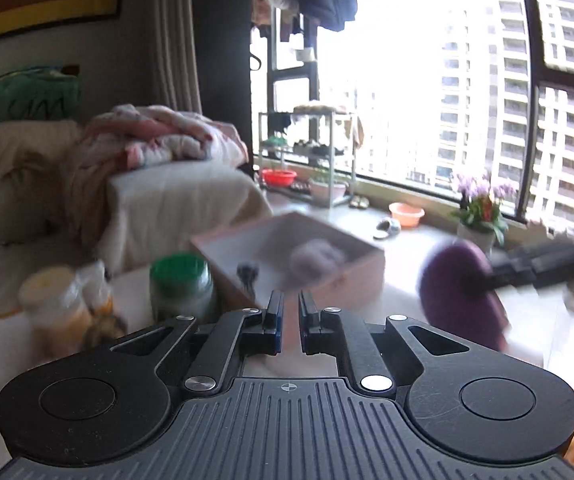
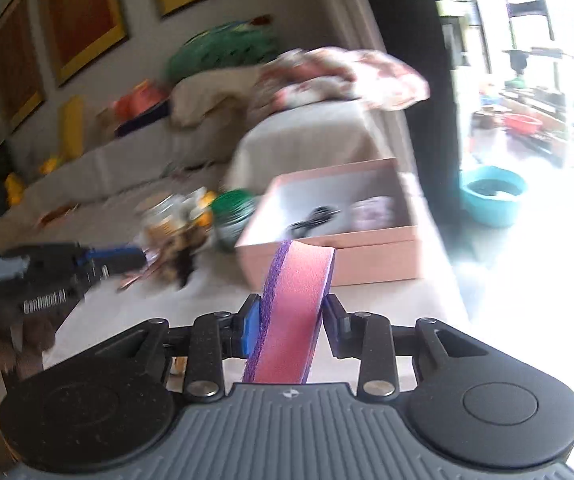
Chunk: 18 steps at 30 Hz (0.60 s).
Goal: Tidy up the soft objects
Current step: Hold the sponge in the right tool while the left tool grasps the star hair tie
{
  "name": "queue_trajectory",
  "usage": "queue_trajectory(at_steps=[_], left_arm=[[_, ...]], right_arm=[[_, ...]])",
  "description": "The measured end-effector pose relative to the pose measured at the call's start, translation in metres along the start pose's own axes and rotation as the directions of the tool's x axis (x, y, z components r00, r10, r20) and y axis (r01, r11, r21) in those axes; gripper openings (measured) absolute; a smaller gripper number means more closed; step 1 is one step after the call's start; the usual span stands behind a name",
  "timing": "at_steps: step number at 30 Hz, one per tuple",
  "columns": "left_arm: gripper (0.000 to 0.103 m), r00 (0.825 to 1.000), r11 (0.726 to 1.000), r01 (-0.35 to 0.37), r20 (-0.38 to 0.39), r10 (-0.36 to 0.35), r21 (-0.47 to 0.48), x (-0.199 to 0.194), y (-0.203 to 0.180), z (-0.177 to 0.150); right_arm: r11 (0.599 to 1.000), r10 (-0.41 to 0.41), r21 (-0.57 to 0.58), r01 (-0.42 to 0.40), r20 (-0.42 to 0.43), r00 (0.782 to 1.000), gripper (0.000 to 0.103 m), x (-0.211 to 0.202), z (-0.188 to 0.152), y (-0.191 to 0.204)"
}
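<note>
Left wrist view: beyond the pink box point(image 1: 287, 256), a sofa point(image 1: 175, 200) draped in pale cloth, heaped with a rumpled floral blanket point(image 1: 159, 136). Behind the box and to its right, a wide window sill point(image 1: 367, 216) with a potted flowering plant point(image 1: 483, 208) and a small orange bowl point(image 1: 407, 214). Centre of both views, the pink box itself, open-topped, standing on the white-covered table point(image 2: 367, 300); seen again from the right wrist point(image 2: 339, 220). Inside the box, a pale lilac fluffy thing point(image 1: 317, 260) toward its right side and a small dark item point(image 1: 249, 274) toward its left, too blurred to name. Just left of the box, a green-lidded jar point(image 1: 179, 284), with a yellow-lidded jar point(image 1: 53, 304) further left. Right of the box and apart from it, a purple sponge point(image 1: 459, 300), clamped by the right gripper point(image 1: 483, 280), held up off the table. Same sponge from the right wrist point(image 2: 291, 320): pink foam face with a purple scouring edge, pinched between the right gripper point(image 2: 291, 316) fingers, its far end reaching toward the box's near wall; contact with the wall not decidable. Nearest the box's front edge, the left gripper point(image 1: 290, 316), fingers drawn nearly together with a narrow slit between them, nothing held. Left of the box in the right wrist view, the left gripper point(image 2: 127, 258) again, blurred.
</note>
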<state>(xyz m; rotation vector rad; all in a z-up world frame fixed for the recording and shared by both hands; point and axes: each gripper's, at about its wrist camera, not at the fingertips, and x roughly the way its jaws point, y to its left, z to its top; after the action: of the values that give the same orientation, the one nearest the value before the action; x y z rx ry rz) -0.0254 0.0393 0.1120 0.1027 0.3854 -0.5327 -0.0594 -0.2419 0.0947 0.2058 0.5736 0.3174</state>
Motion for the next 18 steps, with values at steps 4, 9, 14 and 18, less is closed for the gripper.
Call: queue_trajectory(at_steps=[4, 9, 14, 18], left_arm=[[0.012, 0.996, 0.988, -0.034, -0.089, 0.021, -0.151, 0.014, 0.016, 0.003], [0.014, 0.976, 0.997, 0.025, -0.213, -0.039, -0.07, 0.019, -0.001, -0.043], [0.015, 0.948, 0.991, 0.107, -0.309, -0.079, 0.076, 0.016, -0.031, -0.076], [0.017, 0.936, 0.99, 0.095, -0.347, -0.053, 0.104, 0.026, -0.039, -0.092]], right_arm=[[1.0, -0.021, -0.004, 0.021, 0.001, 1.0, 0.033, 0.0, -0.011, -0.016], [0.992, -0.096, -0.079, 0.094, -0.026, 0.995, 0.033, 0.026, -0.025, -0.008], [0.962, -0.135, -0.242, 0.124, -0.032, 0.99, 0.033, 0.047, -0.039, 0.024], [0.965, -0.088, -0.252, 0.069, -0.062, 0.994, 0.037, 0.055, -0.046, 0.036]])
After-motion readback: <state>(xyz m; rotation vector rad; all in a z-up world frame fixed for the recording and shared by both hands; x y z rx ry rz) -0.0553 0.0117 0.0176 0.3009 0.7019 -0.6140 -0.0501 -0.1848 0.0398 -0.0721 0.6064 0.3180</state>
